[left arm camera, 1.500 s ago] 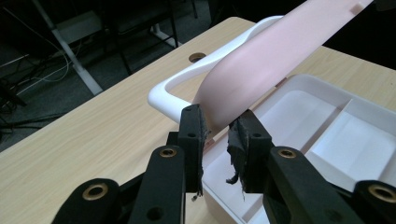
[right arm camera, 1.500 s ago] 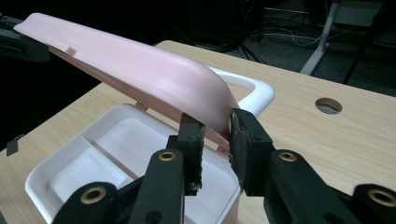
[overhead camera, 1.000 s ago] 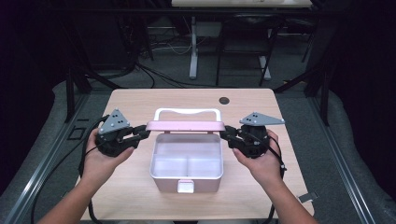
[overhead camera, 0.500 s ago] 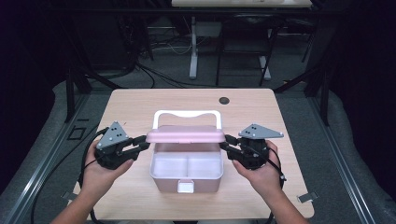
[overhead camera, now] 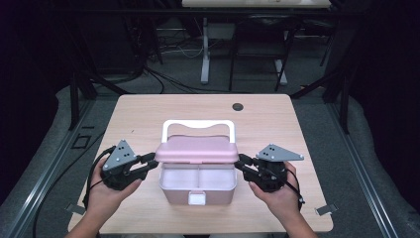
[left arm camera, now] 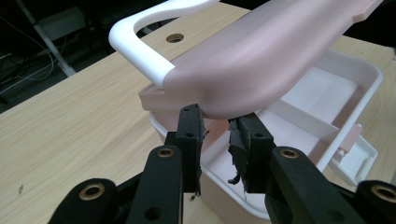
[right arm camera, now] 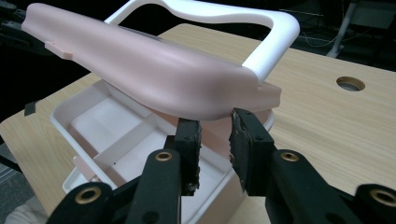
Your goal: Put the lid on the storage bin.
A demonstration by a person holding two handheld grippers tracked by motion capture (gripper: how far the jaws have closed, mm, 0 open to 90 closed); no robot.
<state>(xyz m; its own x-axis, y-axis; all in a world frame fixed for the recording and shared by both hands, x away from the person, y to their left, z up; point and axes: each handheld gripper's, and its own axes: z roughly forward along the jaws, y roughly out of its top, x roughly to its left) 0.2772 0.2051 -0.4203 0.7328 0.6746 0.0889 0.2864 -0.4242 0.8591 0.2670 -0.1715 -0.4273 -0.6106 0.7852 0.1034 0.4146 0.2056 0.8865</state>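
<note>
Pink lid (overhead camera: 197, 149) with white handle (overhead camera: 198, 125) held tilted over white divided box (overhead camera: 197, 183) mid-table (overhead camera: 148, 114), no writing readable, left gripper (overhead camera: 151, 162) and right gripper (overhead camera: 241, 164) jaws parted under the lid's ends.

The lid (overhead camera: 197, 149) has swung down toward the box (overhead camera: 197, 182): a second ago it stood more upright at the box's back edge, and now it tilts low over the tray, covering its rear part. Both grippers, the left gripper (overhead camera: 147, 163) and the right gripper (overhead camera: 246, 166), have come down and toward the person with it, at the lid's ends. The left's jaws have been opening slightly, the right's closing slightly.
</note>
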